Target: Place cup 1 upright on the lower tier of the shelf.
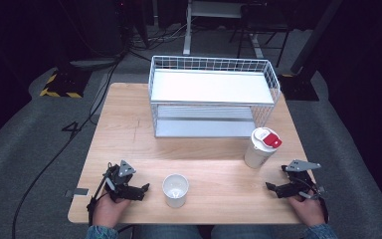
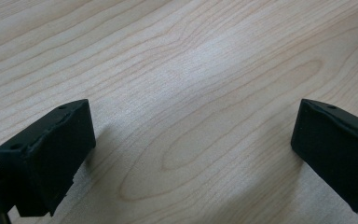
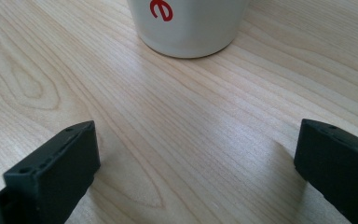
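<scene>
This looks like a lab or recording studio. A small wooden tabletop point(image 1: 129, 129) stands on grey carpet, with dark surroundings beyond it. Behind the tabletop, black cables point(image 1: 129, 45) snake across the floor, a yellow-and-black hazard-striped stand base point(image 1: 59, 84) sits at its far left, and desk legs point(image 1: 186, 35) rise farther back.

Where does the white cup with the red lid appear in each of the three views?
High view: the lidded cup stands right of centre, in front of the wire shelf's right corner.
Left gripper view: not in it; there is bare wood between the open jaws.
Right gripper view: its base with a red mark is at top centre.
Shared landmark: the light wooden table.
</scene>
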A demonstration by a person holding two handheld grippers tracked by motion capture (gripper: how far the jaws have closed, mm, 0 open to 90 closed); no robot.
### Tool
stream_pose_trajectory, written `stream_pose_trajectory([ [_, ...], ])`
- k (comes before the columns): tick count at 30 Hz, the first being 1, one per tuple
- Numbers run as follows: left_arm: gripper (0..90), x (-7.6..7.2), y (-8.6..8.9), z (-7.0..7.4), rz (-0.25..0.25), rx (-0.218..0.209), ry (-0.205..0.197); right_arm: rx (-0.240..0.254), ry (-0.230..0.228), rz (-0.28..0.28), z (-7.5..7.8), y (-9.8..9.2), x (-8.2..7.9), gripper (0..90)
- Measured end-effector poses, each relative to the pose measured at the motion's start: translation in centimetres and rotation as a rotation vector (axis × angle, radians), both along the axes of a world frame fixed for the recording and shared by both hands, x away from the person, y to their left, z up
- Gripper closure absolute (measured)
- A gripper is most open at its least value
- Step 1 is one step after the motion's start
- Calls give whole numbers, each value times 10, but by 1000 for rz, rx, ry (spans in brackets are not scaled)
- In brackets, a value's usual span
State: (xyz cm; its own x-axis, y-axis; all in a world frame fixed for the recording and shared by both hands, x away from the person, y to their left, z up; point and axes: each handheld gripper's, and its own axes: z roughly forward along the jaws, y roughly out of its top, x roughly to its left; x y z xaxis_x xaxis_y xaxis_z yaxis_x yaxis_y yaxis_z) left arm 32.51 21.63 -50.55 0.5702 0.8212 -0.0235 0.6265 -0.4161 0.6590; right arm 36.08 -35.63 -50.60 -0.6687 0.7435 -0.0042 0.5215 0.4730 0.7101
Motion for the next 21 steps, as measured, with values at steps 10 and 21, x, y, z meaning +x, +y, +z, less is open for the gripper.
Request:
stream_pose_trajectory([
  [10, 0, 0, 2, 2, 15, 11, 8, 0, 0, -2, 0, 0, 0, 1],
  [21, 0, -4, 6, 16, 43, -38, -54, 0, 1, -5, 0, 0, 0, 1],
])
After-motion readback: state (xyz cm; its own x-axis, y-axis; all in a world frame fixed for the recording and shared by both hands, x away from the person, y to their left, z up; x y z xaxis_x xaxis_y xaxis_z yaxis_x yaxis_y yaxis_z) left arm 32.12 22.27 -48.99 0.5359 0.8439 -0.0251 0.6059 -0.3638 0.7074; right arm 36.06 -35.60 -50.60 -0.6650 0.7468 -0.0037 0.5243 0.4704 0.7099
